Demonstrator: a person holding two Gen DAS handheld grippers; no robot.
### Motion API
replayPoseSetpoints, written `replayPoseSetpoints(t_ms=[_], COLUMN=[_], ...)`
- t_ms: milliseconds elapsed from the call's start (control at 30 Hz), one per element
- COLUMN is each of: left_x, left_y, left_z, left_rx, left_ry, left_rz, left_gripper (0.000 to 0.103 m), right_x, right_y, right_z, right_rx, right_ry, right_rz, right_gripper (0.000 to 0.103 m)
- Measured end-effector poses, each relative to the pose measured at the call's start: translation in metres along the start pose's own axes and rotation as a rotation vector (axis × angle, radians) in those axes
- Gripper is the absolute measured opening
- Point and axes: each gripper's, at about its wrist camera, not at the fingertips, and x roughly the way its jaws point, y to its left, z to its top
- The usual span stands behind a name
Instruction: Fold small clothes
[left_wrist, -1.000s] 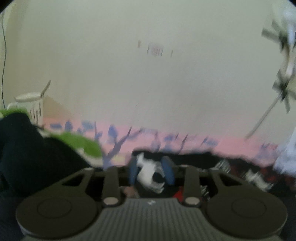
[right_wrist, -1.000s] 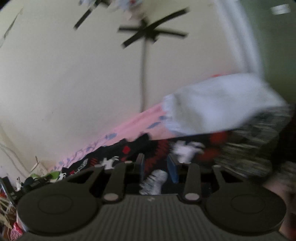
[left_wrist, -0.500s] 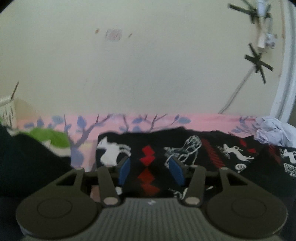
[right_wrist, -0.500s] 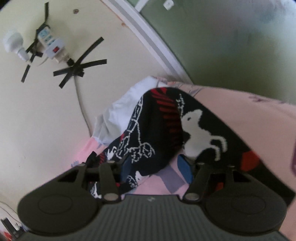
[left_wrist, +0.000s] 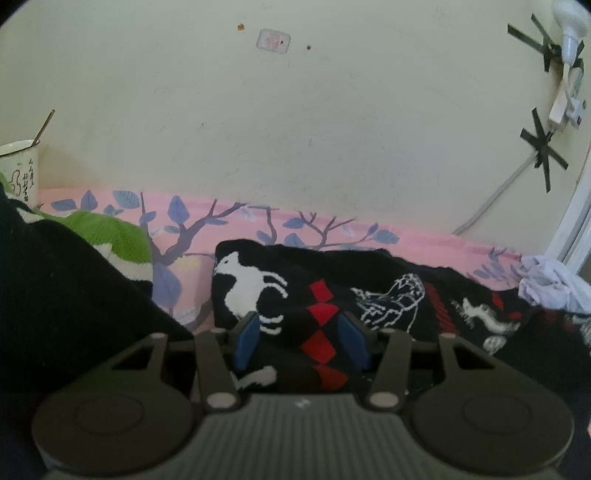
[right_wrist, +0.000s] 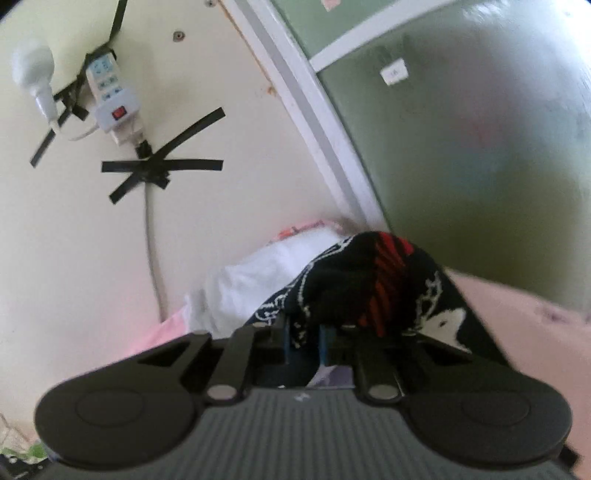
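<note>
left tongs (left_wrist: 301, 341) released over patterned garment (left_wrist: 325, 295) | right tongs (right_wrist: 304, 341) pinching garment | mug (left_wrist: 18, 170) left view only

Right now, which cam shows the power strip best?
Right wrist: the power strip is close and sharp, red switch and sockets visible, taped to the wall. Left wrist catches it only small and edge-on at the far right.

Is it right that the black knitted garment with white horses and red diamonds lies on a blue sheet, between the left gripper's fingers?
Not quite. The left wrist view shows the black knitted garment on a pink sheet printed with blue leaves; it does sit between the left gripper's fingers.
</note>
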Motion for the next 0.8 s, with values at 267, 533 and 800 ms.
replayPoseSetpoints(t_ms=[267, 533, 800], left_x=[0.002, 0.001, 0.0], left_y=[-0.001, -0.003, -0.001], left_z=[-0.001, -0.001, -0.002], left_rx=[0.031, 0.047, 0.044], left_ry=[0.017, 0.015, 0.007], left_rz=[0.011, 0.013, 0.005], left_gripper=[0.049, 0.051, 0.051], right_x=[-0.001, -0.074, 0.002], right_y=[-0.012, -0.039, -0.065], right_z=[-0.026, -0.008, -0.027], right_rx=[0.014, -0.146, -0.256], right_ry=[0.127, -0.065, 0.133], right_rz=[0.051, -0.079, -0.212], right_gripper=[0.046, 0.06, 0.049])
